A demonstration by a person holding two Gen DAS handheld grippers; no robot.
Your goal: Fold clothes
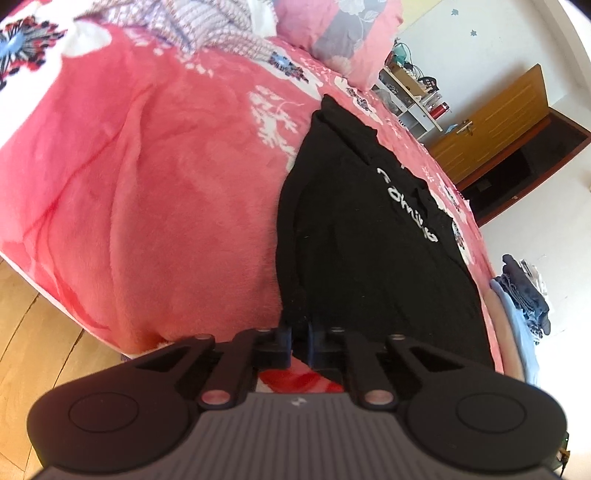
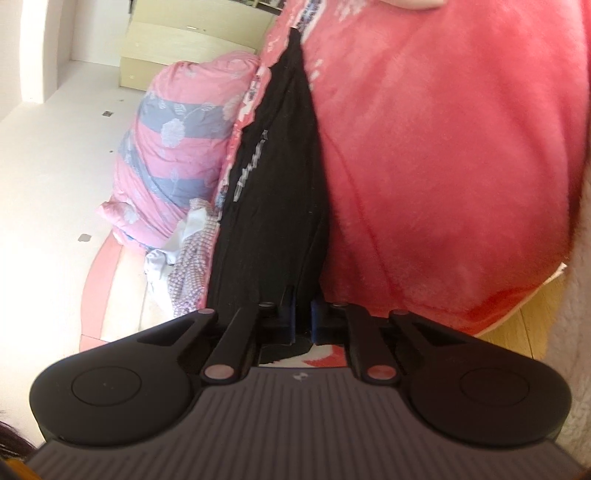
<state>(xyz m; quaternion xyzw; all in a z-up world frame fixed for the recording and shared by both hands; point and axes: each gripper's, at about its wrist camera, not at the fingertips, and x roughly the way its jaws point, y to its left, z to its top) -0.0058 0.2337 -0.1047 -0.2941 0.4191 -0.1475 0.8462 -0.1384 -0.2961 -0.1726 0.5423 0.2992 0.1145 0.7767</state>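
Observation:
A black garment [image 1: 369, 229] with white lettering lies spread on a pink fleece blanket [image 1: 166, 184] covering a bed. In the left wrist view my left gripper [image 1: 300, 341] is shut on the near edge of the black garment, with cloth pinched between the pads. The right wrist view shows the same black garment [image 2: 273, 192] running away from me as a narrow strip. My right gripper [image 2: 303, 315] is shut on its near edge too, fabric caught between the fingers.
A pink and grey pillow [image 1: 340, 26] and a checked cloth [image 1: 207, 26] lie at the bed's far end. Folded clothes [image 1: 524, 295] sit at the right edge. A wooden door [image 1: 498, 118] and shelf [image 1: 413, 96] stand beyond. Wooden floor [image 1: 33, 332] shows at left.

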